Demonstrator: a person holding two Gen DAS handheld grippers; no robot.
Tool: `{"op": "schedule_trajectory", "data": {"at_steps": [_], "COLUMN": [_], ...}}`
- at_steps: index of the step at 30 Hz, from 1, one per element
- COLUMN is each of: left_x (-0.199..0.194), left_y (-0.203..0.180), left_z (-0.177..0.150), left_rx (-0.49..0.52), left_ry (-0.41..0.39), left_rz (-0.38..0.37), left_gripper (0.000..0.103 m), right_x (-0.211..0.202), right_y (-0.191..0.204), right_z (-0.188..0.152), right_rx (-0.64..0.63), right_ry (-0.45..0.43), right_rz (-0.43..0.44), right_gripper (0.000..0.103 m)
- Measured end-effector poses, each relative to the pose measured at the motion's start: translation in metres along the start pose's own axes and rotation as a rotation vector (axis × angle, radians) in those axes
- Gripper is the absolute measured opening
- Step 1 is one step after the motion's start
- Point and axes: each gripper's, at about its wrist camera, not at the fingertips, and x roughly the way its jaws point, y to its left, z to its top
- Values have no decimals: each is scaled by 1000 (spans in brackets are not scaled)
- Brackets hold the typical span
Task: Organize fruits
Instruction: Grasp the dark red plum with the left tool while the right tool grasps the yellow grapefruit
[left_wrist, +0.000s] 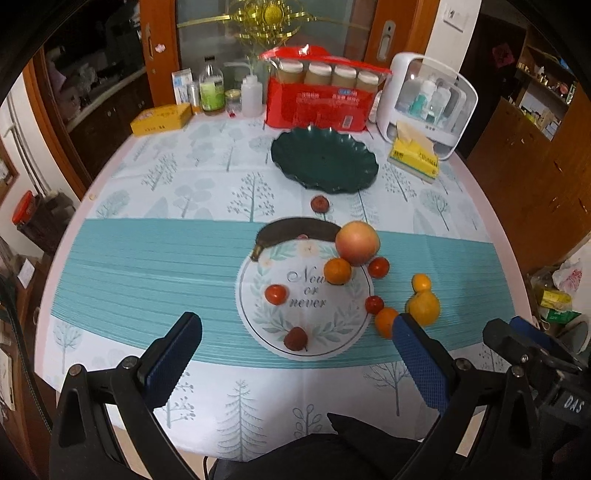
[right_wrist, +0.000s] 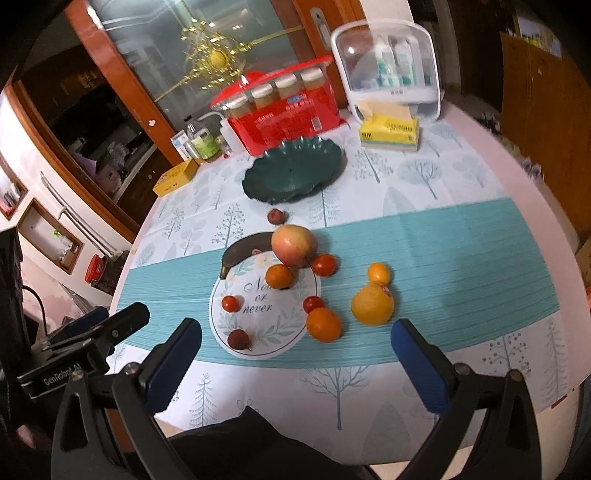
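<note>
Both tools hover low over the near edge of the tabletop (left_wrist: 129, 258), and each grips nothing. Left tool (left_wrist: 295, 343) has its blue-padded fingers (left_wrist: 421, 365) spread wide; right tool (right_wrist: 295, 343) is spread just as wide, its pads (right_wrist: 421, 362) apart over the cloth. In the left view the right tool shows at the far right edge; in the right view the left tool shows at the lower left.

Fruit lies loose around a round printed mat (left_wrist: 258, 314) in the middle of the teal band. A dark banana (left_wrist: 295, 226) curves along the mat's far rim, its tip against a large apple (left_wrist: 357, 242). An orange (left_wrist: 337, 271) touches the apple's near side, and a small red fruit (left_wrist: 378, 267) sits just right of the apple. On the mat lie a second red fruit (left_wrist: 276, 294) and, near its front rim, a darker red one (left_wrist: 295, 338). At the mat's right rim another red fruit (left_wrist: 374, 304) touches a second orange (left_wrist: 386, 322). Further right, a big yellow citrus (right_wrist: 372, 303) sits with a small orange one (right_wrist: 379, 274) touching its far side.

One dark red fruit (left_wrist: 319, 203) lies alone between the banana and a dark green scalloped plate (left_wrist: 295, 162), which holds nothing. Behind the plate stand a red pack of jars (left_wrist: 314, 107), a tissue pack (left_wrist: 415, 157) and a white case (left_wrist: 428, 96).
</note>
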Motion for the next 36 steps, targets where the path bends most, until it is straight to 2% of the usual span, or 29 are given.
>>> {"op": "schedule_trajectory", "data": {"at_steps": [5, 11, 16, 21, 24, 30, 36], "left_x": [30, 72, 107, 140, 155, 179, 199], "left_y": [0, 1, 6, 10, 14, 15, 16], "left_z": [-1, -8, -15, -24, -28, -32, -34], "left_rx": [-23, -50, -117, -188, -235, -291, -329], "left_ry": [101, 246, 373, 465, 500, 529, 555], "left_rz": [-1, -5, -34, -37, -41, -54, -54], "left_gripper": [99, 94, 86, 75, 66, 61, 51], "right_x": [28, 63, 90, 117, 131, 152, 168], "right_y": [-29, -65, -85, -98, -103, -111, -122], "right_z": [4, 3, 4, 7, 7, 13, 23], "right_rx": [120, 269, 370, 422, 438, 450, 472], "right_ry": [119, 242, 329, 402, 437, 471, 490], "right_rz": [26, 14, 27, 32, 30, 31, 2], "right_gripper": [102, 97, 93, 87, 84, 77, 71]}}
